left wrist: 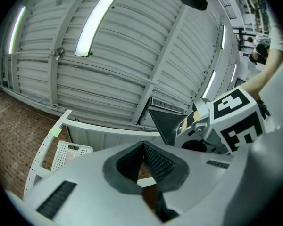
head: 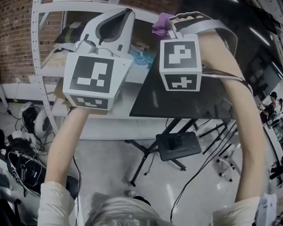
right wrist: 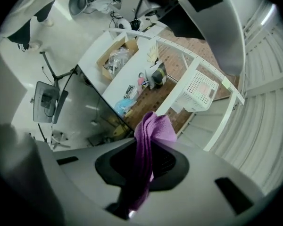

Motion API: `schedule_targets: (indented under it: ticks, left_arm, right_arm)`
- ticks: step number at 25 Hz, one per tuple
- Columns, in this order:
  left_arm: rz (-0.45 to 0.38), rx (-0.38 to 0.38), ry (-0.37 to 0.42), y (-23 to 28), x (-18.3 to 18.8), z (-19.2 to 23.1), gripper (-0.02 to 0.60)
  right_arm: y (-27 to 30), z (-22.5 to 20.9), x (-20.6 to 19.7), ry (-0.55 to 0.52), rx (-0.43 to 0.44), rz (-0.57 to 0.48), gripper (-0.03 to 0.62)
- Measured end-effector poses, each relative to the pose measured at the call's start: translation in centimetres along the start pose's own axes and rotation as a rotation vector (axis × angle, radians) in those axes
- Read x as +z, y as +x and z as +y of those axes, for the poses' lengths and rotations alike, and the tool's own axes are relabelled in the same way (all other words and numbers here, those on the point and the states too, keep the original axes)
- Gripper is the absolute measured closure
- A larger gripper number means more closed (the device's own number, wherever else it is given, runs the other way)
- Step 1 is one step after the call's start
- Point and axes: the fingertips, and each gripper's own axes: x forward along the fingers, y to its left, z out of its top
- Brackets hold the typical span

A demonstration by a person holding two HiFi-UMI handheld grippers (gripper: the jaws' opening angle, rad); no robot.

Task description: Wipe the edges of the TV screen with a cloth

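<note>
r gripper (right wrist: 148, 143) clamps cloth (right wrist: 154, 126), shelf (head: 96, 6) by tv (head: 179, 95)

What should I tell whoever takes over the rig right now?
Left hand-held gripper: shut, empty, raised beside the right one.
Right hand-held gripper: shut on the purple cloth, up near the left edge of the TV screen as the head view shows it; whether they touch cannot be told.
Done: cloth gripped and brought to the screen.
Left: wipe along the edges; the pictures do not show which are already wiped.
</note>
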Motion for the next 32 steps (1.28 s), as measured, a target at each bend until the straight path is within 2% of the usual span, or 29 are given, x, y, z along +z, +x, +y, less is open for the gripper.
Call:
schedule_targets:
  ticks: [3,10,14,19,22,24,25,29,32]
  left_arm:
    - [-0.001,0.040,-0.043,-2.2,-2.6,0.0,0.566]
    - [0.085,0.106,-0.064,-6.5,-8.6,-0.3,0.566]
    - [0.160,0.132,-0.109,-9.2,-12.5,-0.5,0.566]
    - [0.284,0.176,-0.080,-13.3,-18.3,-0.5,0.566]
    - [0.343,0.171,-0.084,-15.5,-21.6,-0.9,0.566]
    - [0.367,0.157,-0.080,-16.8,-23.3,-1.4,0.566]
    - [0.377,0.146,-0.076,-17.5,-24.0,-1.7,0.566]
    - [0.417,0.103,-0.058,-19.7,-26.7,-3.3,0.566]
    - [0.453,0.077,-0.050,-21.1,-28.3,-4.3,0.566]
  right_arm:
    - [0.6,2.6,2.4,0.016,0.043,-0.014,0.533]
    - [1.0,7.6,6.8,0.050,0.083,-0.018,0.533]
    - [1.4,10.6,9.5,0.096,0.073,0.045,0.533]
    - [2.1,16.5,15.0,0.163,0.114,0.062,0.533]
    - [2.9,20.1,17.8,0.248,0.131,0.031,0.533]
    - [3.1,21.4,19.7,0.333,0.111,0.005,0.533]
    - [3.3,22.3,20.3,0.340,0.114,0.007,0.533]
    - [4.1,26.6,22.7,0.272,0.214,0.029,0.533]
    - [4.4,28.9,25.2,0.301,0.268,-0.005,0.533]
